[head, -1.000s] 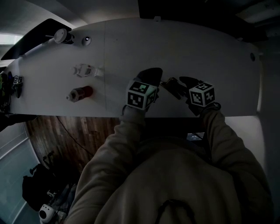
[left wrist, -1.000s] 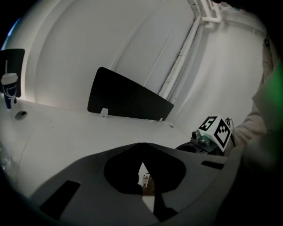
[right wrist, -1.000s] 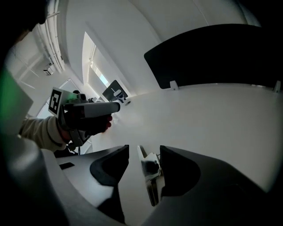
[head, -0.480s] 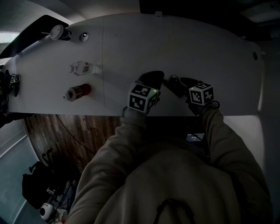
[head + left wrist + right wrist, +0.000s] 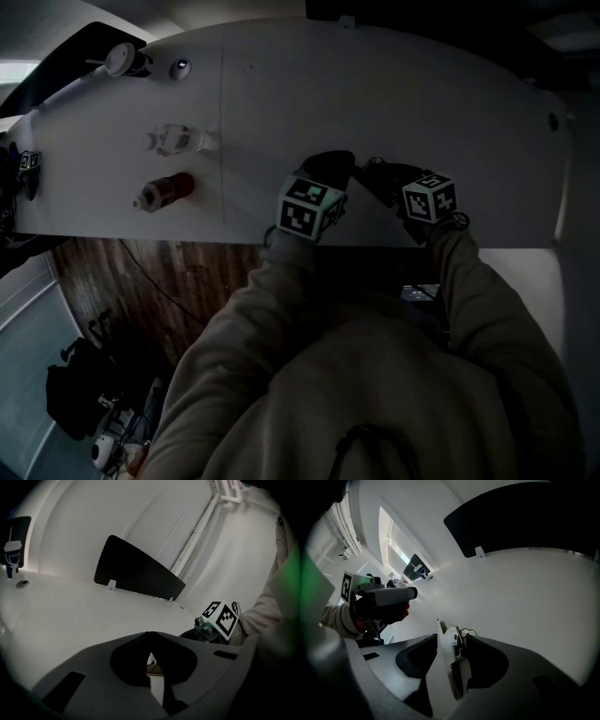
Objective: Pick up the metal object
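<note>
In the right gripper view a flat, thin metal object [image 5: 450,663] with a small hinged clip stands on edge between the pads of my right gripper [image 5: 451,654], which is shut on it just above the white table [image 5: 403,103]. In the head view the right gripper [image 5: 373,178] and the left gripper [image 5: 328,169] sit close together near the table's front edge, and the metal object cannot be made out there. The left gripper [image 5: 150,652] has its dark pads meeting at the tips, with nothing clearly held between them.
At the table's left lie a red-capped bottle [image 5: 164,190] and a clear bottle [image 5: 175,139]. Farther back left are a white round item [image 5: 122,58] and a small disc [image 5: 179,67]. A black panel [image 5: 136,571] stands behind the table. Wooden floor [image 5: 159,281] lies below the front edge.
The right gripper's jaws have drawn a little closer to the left gripper. The head view has shifted slightly; the bottles have not moved on the table.
</note>
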{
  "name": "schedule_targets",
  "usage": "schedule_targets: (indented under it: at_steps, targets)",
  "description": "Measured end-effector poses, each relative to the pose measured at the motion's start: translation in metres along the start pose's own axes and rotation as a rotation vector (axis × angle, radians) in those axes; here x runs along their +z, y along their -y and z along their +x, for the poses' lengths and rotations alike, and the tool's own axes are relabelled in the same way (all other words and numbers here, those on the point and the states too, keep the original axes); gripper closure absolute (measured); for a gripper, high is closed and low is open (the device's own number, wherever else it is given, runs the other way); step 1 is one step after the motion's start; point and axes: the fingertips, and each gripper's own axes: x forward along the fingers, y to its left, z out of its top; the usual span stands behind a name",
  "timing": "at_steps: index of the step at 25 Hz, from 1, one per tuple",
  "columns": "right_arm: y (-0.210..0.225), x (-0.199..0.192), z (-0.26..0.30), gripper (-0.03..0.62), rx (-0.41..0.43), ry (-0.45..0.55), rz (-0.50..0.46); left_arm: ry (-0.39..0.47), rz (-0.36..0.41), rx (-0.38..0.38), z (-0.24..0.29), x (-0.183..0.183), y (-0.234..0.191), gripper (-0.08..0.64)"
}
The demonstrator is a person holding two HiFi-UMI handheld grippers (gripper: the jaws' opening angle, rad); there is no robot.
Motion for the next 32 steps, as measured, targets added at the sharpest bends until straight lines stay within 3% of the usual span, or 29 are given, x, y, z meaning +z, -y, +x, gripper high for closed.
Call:
schedule_targets:
  at_steps: [2,4,7,13,21,32]
  targets:
    - [0.0,-0.002,0.002,0.412,0.0,-0.017,-0.006,0.003,0.0,0.003,0.0,0.001,-0.002,0.557]
    - [-0.003,-0.003,0.001,0.52,0.008,-0.031,-0.023,0.002,-0.001,-0.001,0.001,0.001,0.0,0.557]
    - [-0.01,-0.002,0.0,0.545,0.028,-0.037,-0.041,-0.001,0.003,-0.006,0.001,0.007,0.003,0.557]
    - [-0.016,0.002,-0.009,0.557,0.045,0.001,-0.007,0.006,0.019,-0.005,0.002,0.017,0.008,0.557]
    - [-0.017,0.013,-0.021,0.557,0.032,0.03,-0.043,0.003,0.033,-0.009,0.004,0.018,0.017,0.557]
    - [-0.031,0.062,-0.061,0.557,-0.001,0.136,-0.098,0.043,0.107,0.002,-0.019,0.059,0.029,0.557]
